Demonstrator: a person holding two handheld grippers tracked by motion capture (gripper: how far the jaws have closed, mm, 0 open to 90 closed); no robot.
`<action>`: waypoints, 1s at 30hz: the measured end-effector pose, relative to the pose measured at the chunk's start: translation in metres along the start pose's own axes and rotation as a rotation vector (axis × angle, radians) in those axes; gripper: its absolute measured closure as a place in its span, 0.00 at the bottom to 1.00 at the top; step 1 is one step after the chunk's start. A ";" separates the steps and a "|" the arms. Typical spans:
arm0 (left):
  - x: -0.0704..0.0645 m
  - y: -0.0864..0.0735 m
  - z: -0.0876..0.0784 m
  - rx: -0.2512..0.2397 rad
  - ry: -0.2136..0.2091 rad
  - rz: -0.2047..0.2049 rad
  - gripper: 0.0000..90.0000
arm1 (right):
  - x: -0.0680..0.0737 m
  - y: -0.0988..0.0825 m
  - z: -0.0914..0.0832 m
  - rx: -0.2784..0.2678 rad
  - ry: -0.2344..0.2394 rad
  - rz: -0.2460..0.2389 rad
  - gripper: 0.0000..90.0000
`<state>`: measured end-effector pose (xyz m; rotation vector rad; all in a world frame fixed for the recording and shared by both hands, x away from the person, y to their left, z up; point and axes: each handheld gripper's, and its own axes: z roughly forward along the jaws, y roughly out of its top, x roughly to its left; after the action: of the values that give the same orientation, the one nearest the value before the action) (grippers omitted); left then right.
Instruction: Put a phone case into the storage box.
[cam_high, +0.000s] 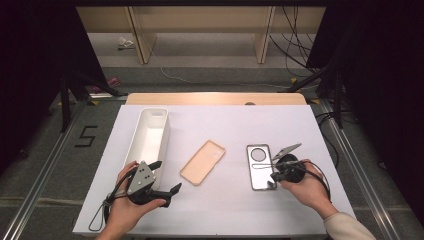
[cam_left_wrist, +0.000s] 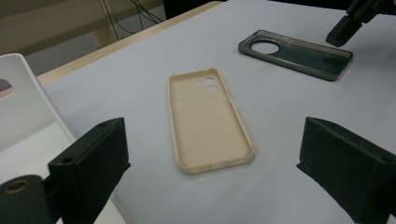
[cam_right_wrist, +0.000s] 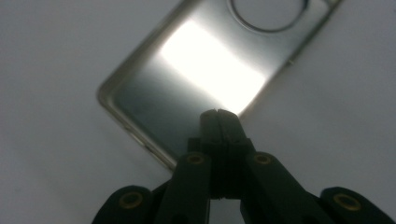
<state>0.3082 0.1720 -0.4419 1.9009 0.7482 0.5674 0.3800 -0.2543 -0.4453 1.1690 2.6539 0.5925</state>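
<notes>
A beige phone case (cam_high: 202, 161) lies hollow side up in the middle of the white table top (cam_high: 220, 210). To its right lies a dark see-through phone case (cam_high: 259, 166) with a round camera hole. My left gripper (cam_high: 165, 178) is held low at the front left with its jaws wide open, and the beige case (cam_left_wrist: 208, 119) lies on the table ahead of them. My right gripper (cam_high: 272, 176) hovers by the dark case's right edge. Its jaws are pressed together with nothing between them, and the tips (cam_right_wrist: 218, 114) are over the long edge of the dark case (cam_right_wrist: 187, 79).
A long white tray (cam_high: 150, 135) stands at the left of the table, right beside my left hand; its wall (cam_left_wrist: 18, 102) shows in the left gripper view. A wooden strip (cam_high: 215, 98) edges the far side. The right gripper (cam_left_wrist: 348, 23) appears beyond the dark case (cam_left_wrist: 296, 53).
</notes>
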 end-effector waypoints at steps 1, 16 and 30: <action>0.000 0.000 0.000 0.000 0.000 0.000 0.08 | -0.007 -0.003 -0.001 0.015 -0.014 0.028 1.00; 0.000 0.000 0.001 -0.003 -0.003 0.001 0.08 | -0.008 -0.009 0.007 0.112 0.005 0.053 1.00; 0.000 0.000 0.001 -0.003 -0.005 0.001 0.08 | -0.007 -0.006 0.000 0.074 -0.047 -0.106 0.73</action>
<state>0.3087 0.1708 -0.4420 1.8997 0.7427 0.5642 0.3806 -0.2627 -0.4474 1.0396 2.6981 0.4468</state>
